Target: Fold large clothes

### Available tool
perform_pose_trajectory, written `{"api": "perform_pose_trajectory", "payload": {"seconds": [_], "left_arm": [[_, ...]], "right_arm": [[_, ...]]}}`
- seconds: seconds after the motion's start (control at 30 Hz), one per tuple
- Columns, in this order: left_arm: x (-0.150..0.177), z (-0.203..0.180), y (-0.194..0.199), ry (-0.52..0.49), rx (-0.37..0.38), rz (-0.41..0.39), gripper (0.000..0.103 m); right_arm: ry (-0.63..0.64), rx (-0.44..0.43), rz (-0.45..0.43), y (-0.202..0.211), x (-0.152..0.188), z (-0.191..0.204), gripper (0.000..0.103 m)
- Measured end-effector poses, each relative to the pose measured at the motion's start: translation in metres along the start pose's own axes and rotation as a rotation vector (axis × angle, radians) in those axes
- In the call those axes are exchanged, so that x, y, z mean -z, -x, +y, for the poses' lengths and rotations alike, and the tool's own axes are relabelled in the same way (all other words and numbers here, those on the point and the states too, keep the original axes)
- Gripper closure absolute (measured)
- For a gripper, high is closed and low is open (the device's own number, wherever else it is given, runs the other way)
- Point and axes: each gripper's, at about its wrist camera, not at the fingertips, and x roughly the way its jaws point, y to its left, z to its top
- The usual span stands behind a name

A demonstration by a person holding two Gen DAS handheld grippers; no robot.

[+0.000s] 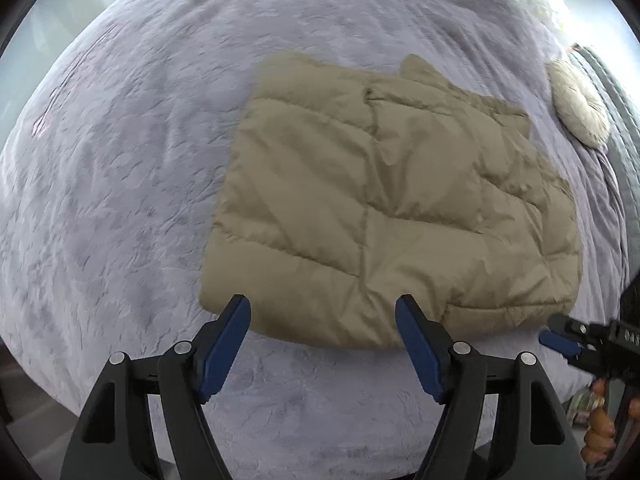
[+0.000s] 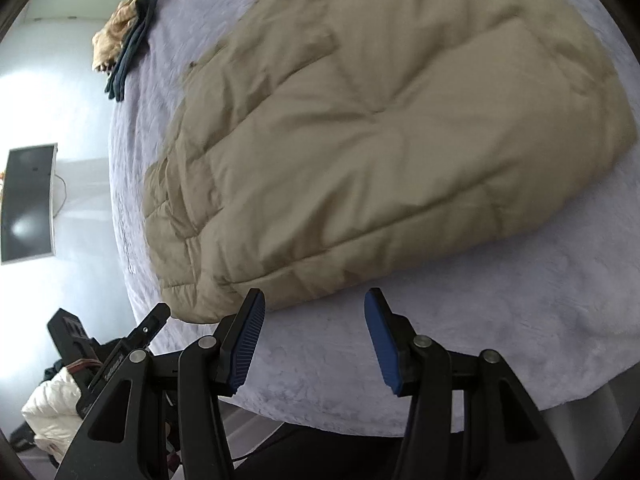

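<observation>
We record the quilted jacket point(image 1: 392, 200) as plain khaki-tan, stitched into rectangular panels. The bedspread point(image 1: 120, 200) beneath it is pale lavender-grey with a mottled, plush texture. Both grippers, left point(image 1: 323, 312) and right point(image 2: 314, 304), show black frames, blue ribbed pads and silver pivot pins. At two o'clock in the left view we note a cream round cushion point(image 1: 578, 104). At eleven o'clock in the right view lie navy and tan-patterned cloths point(image 2: 128, 36); at nine o'clock, a black screen point(image 2: 28, 204) with a silver edge.
</observation>
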Motion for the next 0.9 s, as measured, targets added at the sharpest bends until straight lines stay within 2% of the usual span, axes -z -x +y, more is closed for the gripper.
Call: {"api": "perform_pose_trajectory", "payload": {"seconds": [0.07,0.13,0.23,0.27,0.3,0.37,0.53,0.67,0.9], "left_arm": [[0.0,-0.003,0.001,-0.02,0.009,0.006,0.027],[0.001,-0.001,-0.001,-0.02,0.011,0.015,0.027],[0.001,0.003,-0.002,-0.016,0.01,0.009,0.026],[0.001,0.005,-0.003,-0.01,0.009,0.001,0.02],[0.0,0.007,-0.002,-0.004,0.008,-0.003,0.0],[-0.002,0.012,-0.001,-0.002,0.01,-0.017,0.0],[-0.01,0.017,-0.005,-0.019,-0.002,-0.014,0.0],[-0.021,0.023,-0.012,-0.024,-0.006,-0.017,0.0],[-0.043,0.034,-0.017,-0.056,-0.016,-0.04,0.0]], "right_arm": [[0.013,0.013,0.0,-0.004,0.0,0.006,0.046],[0.018,0.028,0.0,-0.009,0.003,0.014,0.039],[0.02,0.048,0.008,-0.011,0.006,0.016,0.037],[0.019,0.051,0.01,-0.01,0.009,0.019,0.037],[0.019,0.051,0.012,-0.009,0.012,0.017,0.036],[0.021,0.051,0.015,-0.01,0.011,0.018,0.035],[0.055,0.062,-0.025,-0.011,0.005,0.037,0.018],[0.101,0.107,-0.063,-0.01,0.0,0.051,0.014],[0.134,0.162,-0.076,-0.016,-0.005,0.062,0.014]]}}
